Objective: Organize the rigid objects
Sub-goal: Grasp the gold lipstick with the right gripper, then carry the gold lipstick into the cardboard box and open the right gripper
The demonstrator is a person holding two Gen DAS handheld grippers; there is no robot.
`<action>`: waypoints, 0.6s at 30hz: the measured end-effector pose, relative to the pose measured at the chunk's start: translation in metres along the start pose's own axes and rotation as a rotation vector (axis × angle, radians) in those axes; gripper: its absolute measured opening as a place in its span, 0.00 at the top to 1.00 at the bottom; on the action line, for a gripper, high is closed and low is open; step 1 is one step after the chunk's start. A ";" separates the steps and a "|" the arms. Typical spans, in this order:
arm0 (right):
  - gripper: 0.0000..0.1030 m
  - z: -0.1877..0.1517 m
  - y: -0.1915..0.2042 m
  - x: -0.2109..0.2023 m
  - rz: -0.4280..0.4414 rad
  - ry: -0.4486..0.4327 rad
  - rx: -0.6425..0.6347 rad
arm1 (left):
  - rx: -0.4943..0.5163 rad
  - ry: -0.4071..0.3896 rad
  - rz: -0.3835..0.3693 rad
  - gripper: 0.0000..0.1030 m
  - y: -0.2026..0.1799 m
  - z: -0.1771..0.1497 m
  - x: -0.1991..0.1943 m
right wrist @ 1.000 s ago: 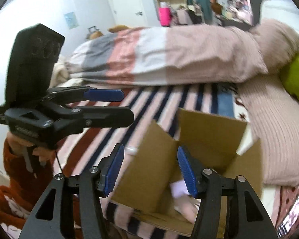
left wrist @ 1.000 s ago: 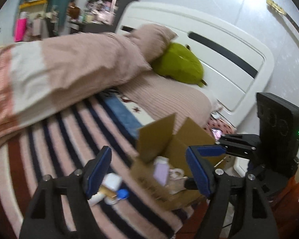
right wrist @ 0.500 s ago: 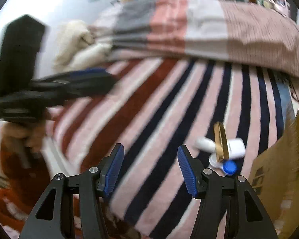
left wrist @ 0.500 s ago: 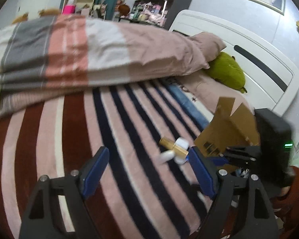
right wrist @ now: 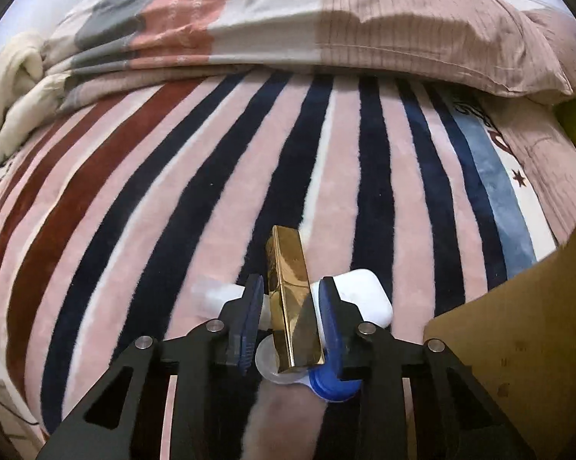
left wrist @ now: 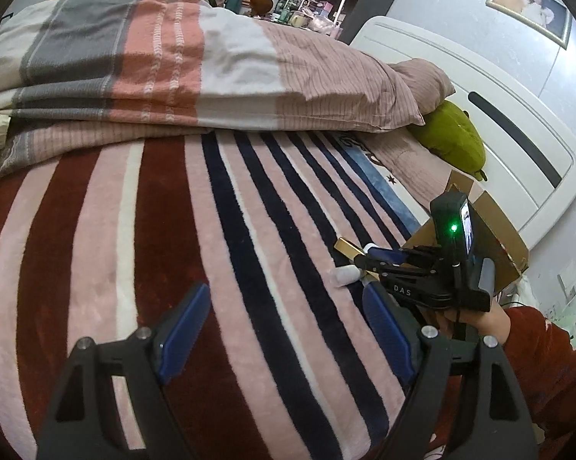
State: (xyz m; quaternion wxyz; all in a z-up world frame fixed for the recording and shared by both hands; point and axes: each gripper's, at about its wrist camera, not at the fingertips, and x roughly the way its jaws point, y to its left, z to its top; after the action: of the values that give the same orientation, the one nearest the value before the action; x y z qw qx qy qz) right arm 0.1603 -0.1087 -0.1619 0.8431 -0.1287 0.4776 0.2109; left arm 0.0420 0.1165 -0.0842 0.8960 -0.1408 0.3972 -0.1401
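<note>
A shiny gold rectangular box (right wrist: 292, 299) lies on the striped blanket, on top of a white bottle (right wrist: 226, 294), a white case (right wrist: 366, 293) and a blue-capped clear item (right wrist: 326, 385). My right gripper (right wrist: 291, 322) straddles the gold box, its jaws narrowed close to both sides, still slightly apart from it. In the left wrist view the right gripper (left wrist: 368, 258) sits over the gold box (left wrist: 347, 247) and the white bottle (left wrist: 345, 274). My left gripper (left wrist: 284, 326) is open and empty above the blanket. An open cardboard box (left wrist: 494, 230) stands just right of the pile.
The cardboard box wall (right wrist: 517, 345) fills the lower right of the right wrist view. A folded quilt (left wrist: 173, 65), pillows and a green plush (left wrist: 452, 138) lie along the back. A white headboard (left wrist: 517, 122) stands at right. The striped blanket (left wrist: 173, 230) covers the bed.
My right gripper has moved down onto the pile and narrowed its jaws around the gold box. My left gripper has swung left, away from the cardboard box.
</note>
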 end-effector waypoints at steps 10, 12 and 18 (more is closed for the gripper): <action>0.87 -0.009 0.031 -0.035 0.160 -0.063 -0.057 | 0.006 -0.004 -0.010 0.23 -0.007 0.005 -0.002; 0.87 -0.012 0.046 -0.044 0.238 -0.054 -0.084 | 0.006 -0.005 -0.003 0.23 -0.008 0.005 -0.004; 0.87 -0.043 0.072 -0.018 0.277 0.077 -0.159 | 0.006 0.004 0.008 0.23 -0.012 0.001 -0.005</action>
State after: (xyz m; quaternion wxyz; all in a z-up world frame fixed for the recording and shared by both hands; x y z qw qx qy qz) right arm 0.0853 -0.0673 -0.1696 0.7741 -0.1359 0.5044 0.3574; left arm 0.0376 0.1078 -0.0757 0.8960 -0.1363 0.3993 -0.1381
